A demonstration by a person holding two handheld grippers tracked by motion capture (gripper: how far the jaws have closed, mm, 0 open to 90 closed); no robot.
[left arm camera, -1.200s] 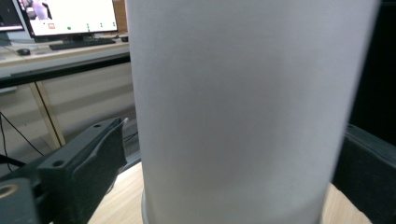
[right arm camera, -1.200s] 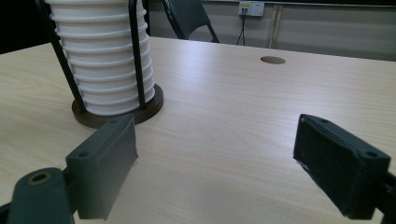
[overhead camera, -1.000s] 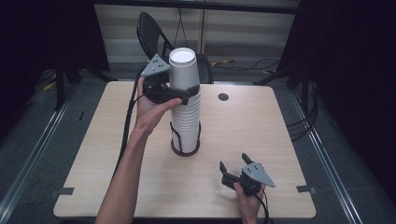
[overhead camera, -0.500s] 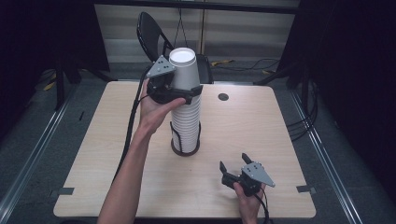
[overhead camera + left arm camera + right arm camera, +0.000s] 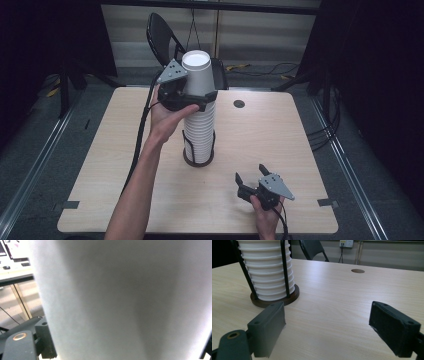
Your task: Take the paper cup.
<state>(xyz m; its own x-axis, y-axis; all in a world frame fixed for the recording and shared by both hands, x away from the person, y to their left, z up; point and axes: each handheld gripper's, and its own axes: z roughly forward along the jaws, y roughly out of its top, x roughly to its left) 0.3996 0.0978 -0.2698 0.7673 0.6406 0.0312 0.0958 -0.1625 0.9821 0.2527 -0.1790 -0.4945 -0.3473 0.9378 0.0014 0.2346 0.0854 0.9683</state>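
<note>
**We are gripping the top cup of the stack**

We are holding the left gripper (image 5: 196,96) high against the top paper cup (image 5: 198,75) of a tall stack of white paper cups (image 5: 199,131). Its jaws have just been closing, and they are now pinching the cup's wall from both sides, just below the open rim. In the left gripper view the cup's white wall (image 5: 125,300) is sitting right in front of the camera, with one black pad (image 5: 46,340) pressing against its left side.

The stack is standing upright in a black wire cup holder (image 5: 198,150) with a dark round base, near the middle of the light wooden table (image 5: 300,140). The top cup is sitting on the stack, well above the holder's wires.

We are resting the right gripper (image 5: 255,179) low on the table near its front edge, to the right of the holder and apart from it. Its jaws are standing spread wide with nothing between them; in the right gripper view the two black pads (image 5: 268,327) are framing bare tabletop, with the holder base (image 5: 277,300) and the lower cups (image 5: 267,275) ahead to the left.

A black folding chair (image 5: 162,32) is standing beyond the far edge of the table, and a small round cable hole (image 5: 239,104) is showing in the tabletop behind the stack
</note>
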